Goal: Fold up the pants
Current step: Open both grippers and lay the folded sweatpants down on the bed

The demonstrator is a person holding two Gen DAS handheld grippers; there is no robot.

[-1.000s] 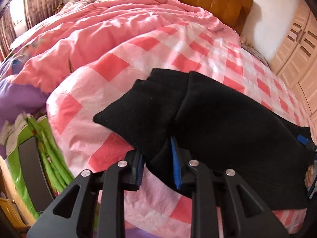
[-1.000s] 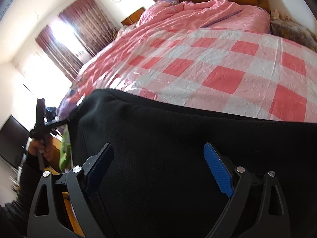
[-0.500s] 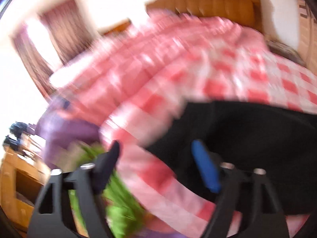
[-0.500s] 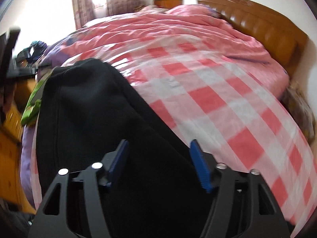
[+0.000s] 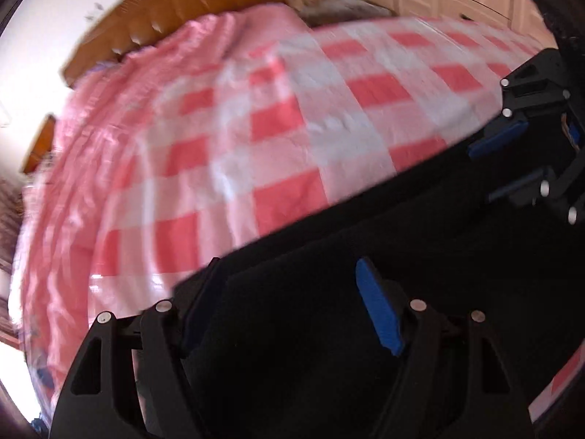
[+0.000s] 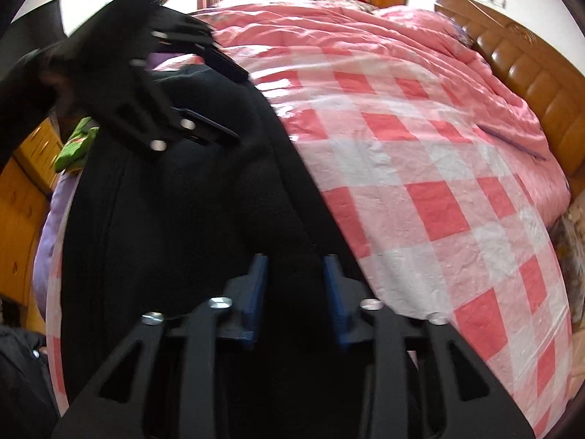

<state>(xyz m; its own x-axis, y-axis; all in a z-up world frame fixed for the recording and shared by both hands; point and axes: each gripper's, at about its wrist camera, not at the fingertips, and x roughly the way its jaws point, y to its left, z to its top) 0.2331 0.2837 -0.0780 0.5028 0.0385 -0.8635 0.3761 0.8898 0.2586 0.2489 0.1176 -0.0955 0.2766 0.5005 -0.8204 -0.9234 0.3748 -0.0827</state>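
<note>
My left gripper [image 5: 289, 300] is matte black, its two arms cut through with long triangular slots. Round silver screw heads sit at the joints. Its fingers [image 5: 378, 314] carry bright blue ribbed pads on their inner faces. My right gripper [image 6: 295, 298] is the same build: black slotted arms, silver screws, darker blue pads on the fingers [image 6: 256, 292]. A dark sleeve [image 6: 14, 373] shows at the lower left edge of the right view.
</note>
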